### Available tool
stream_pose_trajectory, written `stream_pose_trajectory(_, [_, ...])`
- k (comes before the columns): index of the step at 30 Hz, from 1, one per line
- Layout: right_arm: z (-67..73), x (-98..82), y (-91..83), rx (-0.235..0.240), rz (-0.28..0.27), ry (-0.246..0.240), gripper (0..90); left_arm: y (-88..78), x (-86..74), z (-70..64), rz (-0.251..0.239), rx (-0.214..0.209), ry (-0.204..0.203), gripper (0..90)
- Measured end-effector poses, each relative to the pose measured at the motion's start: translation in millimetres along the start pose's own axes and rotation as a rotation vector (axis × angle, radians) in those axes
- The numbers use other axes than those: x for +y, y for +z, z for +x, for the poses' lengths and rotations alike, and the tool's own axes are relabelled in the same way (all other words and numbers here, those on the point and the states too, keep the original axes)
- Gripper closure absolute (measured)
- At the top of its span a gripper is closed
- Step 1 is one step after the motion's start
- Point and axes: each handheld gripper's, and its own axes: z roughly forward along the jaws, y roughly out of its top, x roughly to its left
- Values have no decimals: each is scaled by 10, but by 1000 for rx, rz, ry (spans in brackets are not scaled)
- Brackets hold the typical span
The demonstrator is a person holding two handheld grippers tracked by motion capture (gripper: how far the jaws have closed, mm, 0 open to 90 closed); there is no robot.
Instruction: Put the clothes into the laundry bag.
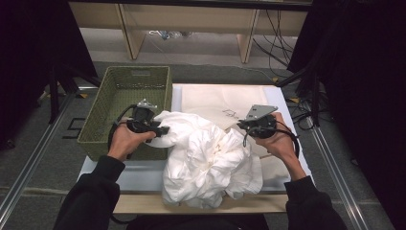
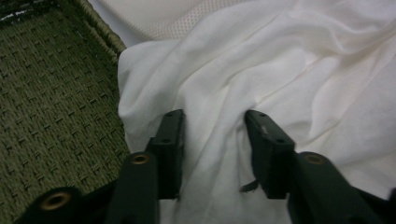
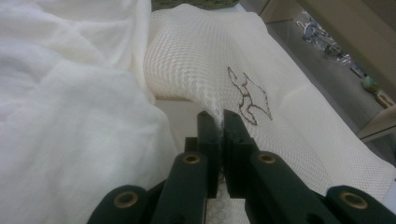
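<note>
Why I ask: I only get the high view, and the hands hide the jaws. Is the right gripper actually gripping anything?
Observer: Yes. The right gripper is shut on a raised edge of the cream mesh sheet.
Operator: And the left one?
Observer: The left gripper has its jaws apart, astride a fold of the white cloth.
Operator: Is that fold in the basket?
Observer: It lies just beside the green woven basket, whose weave runs along the left of the jaws.
</note>
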Motion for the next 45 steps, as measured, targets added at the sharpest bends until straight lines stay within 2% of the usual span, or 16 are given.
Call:
stream_pose_trajectory(1, [2, -3, -3, 1, 4, 5, 882, -24, 4, -5, -21, -2, -4, 779])
stream_pose_trajectory(4, [2, -4, 1, 0, 5, 5, 882, -104, 24, -56, -40, -38, 14, 858])
stream_pose_trajectory(7, [-2, -3, 7, 2, 3, 5, 882, -174, 49, -186, -99, -87, 7, 868])
stream_pose_trajectory(10, [-5, -3, 7, -1, 1, 3, 882, -254, 83, -443, -142, -181, 40, 870])
stream_pose_trajectory(17, [8, 9, -7, -3, -1, 10, 882, -71, 42, -1200, -65, -355, 209, 867])
stream_pose_trajectory(21, [17, 24, -17, -7, -2, 5, 882, 277, -24, -1438, -13, -392, 232, 862])
stream_pose_trajectory(22, [15, 34, -25, -12, -10, -4, 883, 358, -40, -1483, 8, -390, 221, 855])
stream_pose_trajectory(23, [18, 42, -27, -11, -14, -3, 883, 506, -44, -1517, 28, -367, 257, 846])
stream_pose_trajectory(26, [24, 57, -28, -11, -18, -8, 882, 596, -51, -1541, 41, -380, 260, 828])
stream_pose_trajectory(29, [44, 88, -23, -10, -23, -13, 883, 543, -39, -1543, 10, -390, 250, 750])
stream_pose_trajectory(30, [53, 90, -30, -8, -21, 0, 882, 478, -28, -1535, -1, -382, 246, 629])
stream_pose_trajectory(32, [47, 87, -26, -12, -20, -1, 883, 346, -1, -1509, -16, -378, 233, 566])
stream_pose_trajectory(35, [34, 80, -8, -12, -22, -17, 883, 78, 73, -1412, -65, -320, 217, 398])
stream_pose_trajectory(39, [39, 82, -8, -9, -18, -13, 883, -238, 185, -1237, -162, -228, 207, 283])
stream_pose_trajectory(42, [50, 79, -9, -13, -12, 4, 883, -336, 279, -1043, -205, -125, 154, 227])
stream_pose_trajectory(45, [39, 83, -1, -15, -12, -15, 882, -157, 321, -809, -134, -91, 131, 181])
